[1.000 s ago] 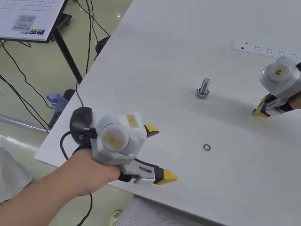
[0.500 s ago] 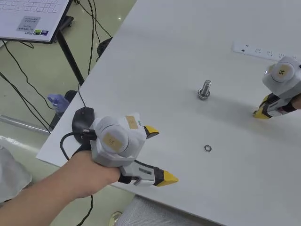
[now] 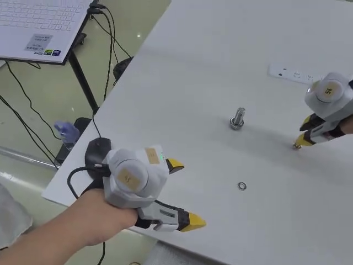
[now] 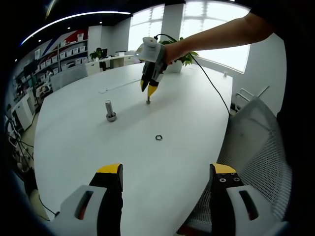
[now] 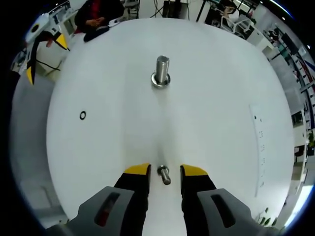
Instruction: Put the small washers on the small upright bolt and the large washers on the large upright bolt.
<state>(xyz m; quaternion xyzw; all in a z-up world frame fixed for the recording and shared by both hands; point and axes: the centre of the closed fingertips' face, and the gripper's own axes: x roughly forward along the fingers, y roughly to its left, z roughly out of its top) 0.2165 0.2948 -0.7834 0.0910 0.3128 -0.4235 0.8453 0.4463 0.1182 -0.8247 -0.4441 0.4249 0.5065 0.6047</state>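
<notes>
- White worktable point(image 3: 182, 72) carries a power strip point(image 3: 289, 73) along its far side; a laptop point(image 3: 38, 22) is cut off by the head view's corner.
- Large upright bolt point(image 5: 161, 72) has a metal ring at its foot; how many washers are stacked there is too small to tell.
- Small upright bolt point(image 5: 163, 174) stands between the right gripper point(image 5: 165, 170) jaws, which are narrow with a gap on each side. Whether a washer sits on it is unclear.
- One small washer point(image 3: 241, 186) lies loose, apart from both bolts.
- Left gripper point(image 3: 186, 193) is held at the near table edge, jaws wide and empty.
- Against half a second ago, the small bolt now peeks out under the right gripper's tips; washer, large bolt and left gripper are unchanged.
</notes>
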